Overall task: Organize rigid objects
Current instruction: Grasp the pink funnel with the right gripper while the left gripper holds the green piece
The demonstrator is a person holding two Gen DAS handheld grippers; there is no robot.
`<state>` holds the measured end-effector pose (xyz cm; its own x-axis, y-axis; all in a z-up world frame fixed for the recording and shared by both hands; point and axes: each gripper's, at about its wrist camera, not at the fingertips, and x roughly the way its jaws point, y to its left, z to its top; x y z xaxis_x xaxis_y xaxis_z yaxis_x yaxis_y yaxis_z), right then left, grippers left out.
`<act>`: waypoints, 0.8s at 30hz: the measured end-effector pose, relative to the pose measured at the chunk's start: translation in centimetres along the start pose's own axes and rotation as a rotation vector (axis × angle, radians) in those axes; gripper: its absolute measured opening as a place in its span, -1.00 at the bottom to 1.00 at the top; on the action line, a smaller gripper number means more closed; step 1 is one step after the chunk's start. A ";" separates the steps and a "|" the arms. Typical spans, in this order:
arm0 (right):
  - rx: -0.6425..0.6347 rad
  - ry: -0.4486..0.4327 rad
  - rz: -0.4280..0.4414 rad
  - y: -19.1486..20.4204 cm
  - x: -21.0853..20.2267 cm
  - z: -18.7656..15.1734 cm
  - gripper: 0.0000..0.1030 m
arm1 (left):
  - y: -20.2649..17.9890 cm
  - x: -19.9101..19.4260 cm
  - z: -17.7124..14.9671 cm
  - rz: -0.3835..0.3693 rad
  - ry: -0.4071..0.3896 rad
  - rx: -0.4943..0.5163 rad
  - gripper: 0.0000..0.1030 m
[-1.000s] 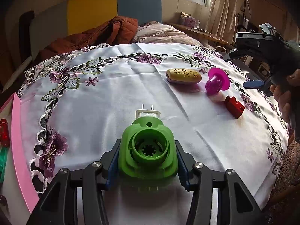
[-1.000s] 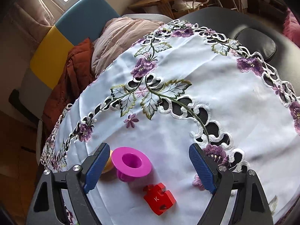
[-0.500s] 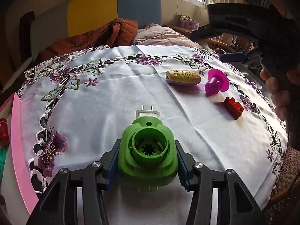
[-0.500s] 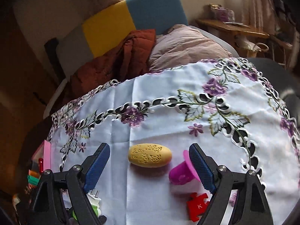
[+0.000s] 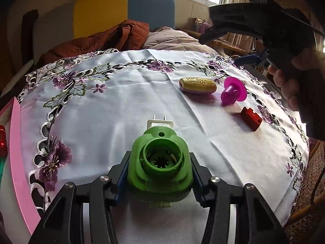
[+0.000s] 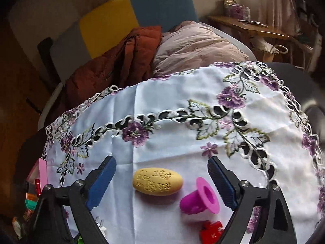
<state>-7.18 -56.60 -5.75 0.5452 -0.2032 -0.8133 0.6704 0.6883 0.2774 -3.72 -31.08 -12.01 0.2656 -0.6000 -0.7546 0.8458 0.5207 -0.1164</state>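
Note:
My left gripper [image 5: 159,174] is shut on a green plug-in device [image 5: 160,162] with white prongs, low over the white embroidered tablecloth [image 5: 113,109]. A yellow oval piece [image 5: 197,85], a magenta flanged cup [image 5: 233,92] and a red puzzle block [image 5: 251,119] lie at the right. My right gripper [image 6: 161,183] is open and empty, held above the yellow oval [image 6: 158,181] and the magenta cup [image 6: 200,199]; the red block [image 6: 211,231] shows at the bottom edge. It also shows in the left wrist view [image 5: 264,26], at upper right.
A pink-edged tray [image 5: 15,142] with small coloured items sits at the table's left edge; it also shows in the right wrist view [image 6: 41,172]. Behind the table are a rust jacket [image 5: 105,38], a pale quilt [image 6: 195,48] and a yellow-and-blue headboard [image 5: 124,12].
The right gripper has swung left and risen, so its view went from the magenta cup and red block to the yellow oval centred between its fingers. The left gripper has held still with the green device.

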 end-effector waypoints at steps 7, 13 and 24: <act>0.005 0.134 -0.038 -2.1 2.4 -2.3 0.86 | 0.0 0.0 0.0 -0.005 0.000 -0.003 0.02; -0.101 0.242 -0.129 -1.6 4.8 -3.8 0.05 | 0.0 0.1 0.0 0.002 -0.001 0.001 0.02; -0.164 0.248 -0.155 -1.3 5.1 -3.9 0.05 | -0.2 0.1 0.0 0.012 -0.003 0.010 0.02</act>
<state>-7.22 -55.79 -12.23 0.2900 -0.1522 -0.9448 0.6350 0.7693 0.0710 -3.90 -31.20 -12.05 0.2770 -0.5952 -0.7543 0.8469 0.5221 -0.1010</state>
